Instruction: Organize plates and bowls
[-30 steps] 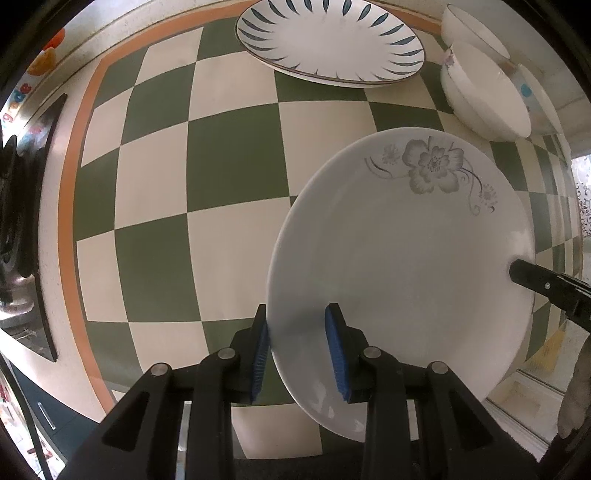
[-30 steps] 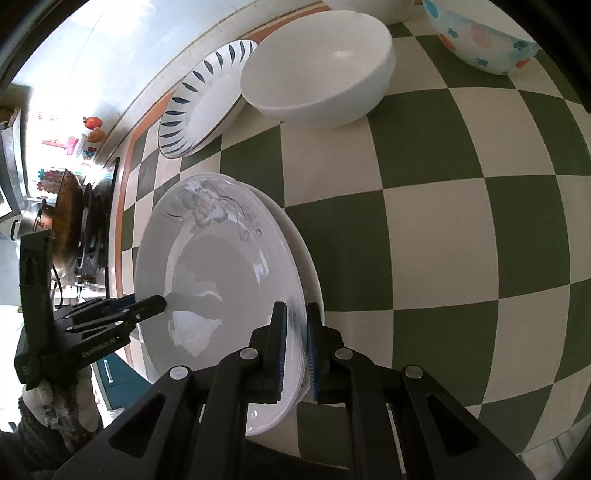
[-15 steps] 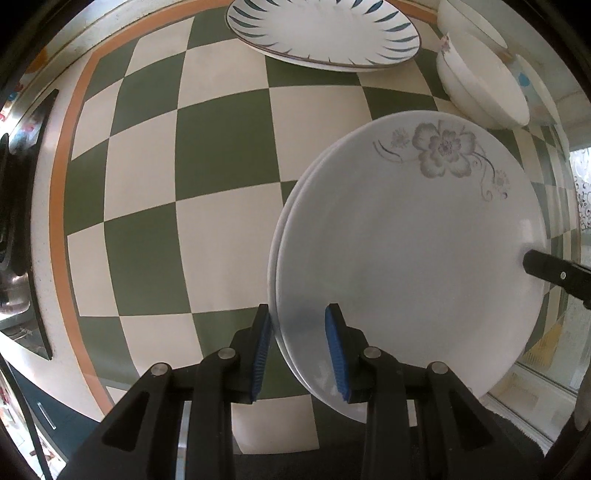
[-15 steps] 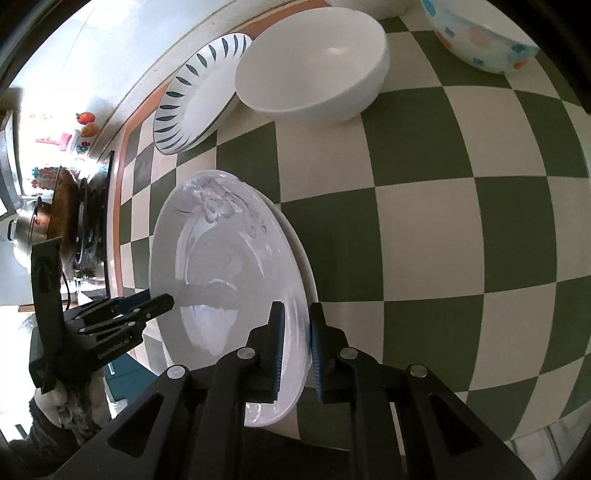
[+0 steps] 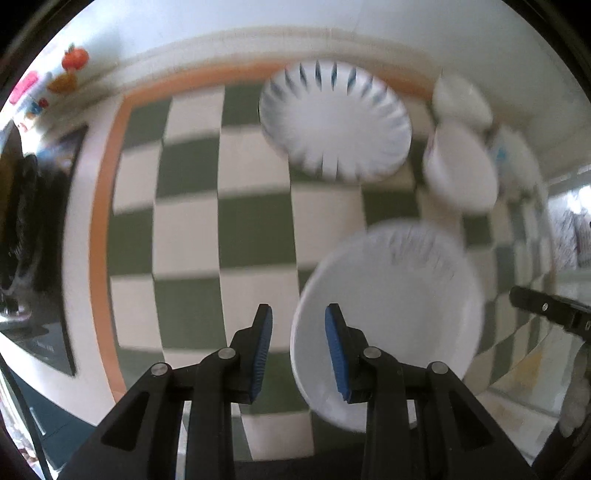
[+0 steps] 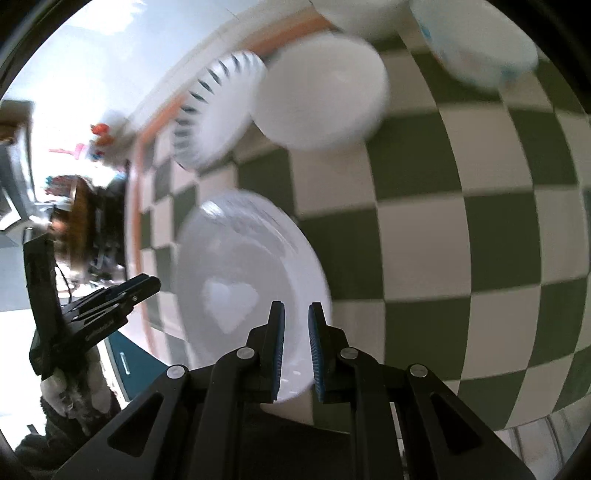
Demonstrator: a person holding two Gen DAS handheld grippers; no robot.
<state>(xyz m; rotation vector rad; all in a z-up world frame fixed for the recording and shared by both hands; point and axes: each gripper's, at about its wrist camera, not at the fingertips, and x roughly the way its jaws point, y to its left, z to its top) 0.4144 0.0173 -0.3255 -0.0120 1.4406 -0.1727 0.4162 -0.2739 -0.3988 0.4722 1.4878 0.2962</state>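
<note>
Green-and-cream checked countertop (image 5: 255, 236), orange-edged, meets a pale wall (image 5: 258, 22).

Home kitchen: checked tablecloth (image 5: 184, 236), stove (image 5: 22, 221), plates (image 5: 334, 122), bowls (image 5: 460, 170).

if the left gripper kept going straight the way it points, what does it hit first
Probably the checkered tablecloth. The left gripper points down at it with nothing between the fingers, and the white plate sits just to the right of that line. Blur makes depth unclear.

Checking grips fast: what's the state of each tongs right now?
Left tongs: open, holding nothing; the white plate lies free.
Right tongs: narrowly open, holding nothing.
</note>
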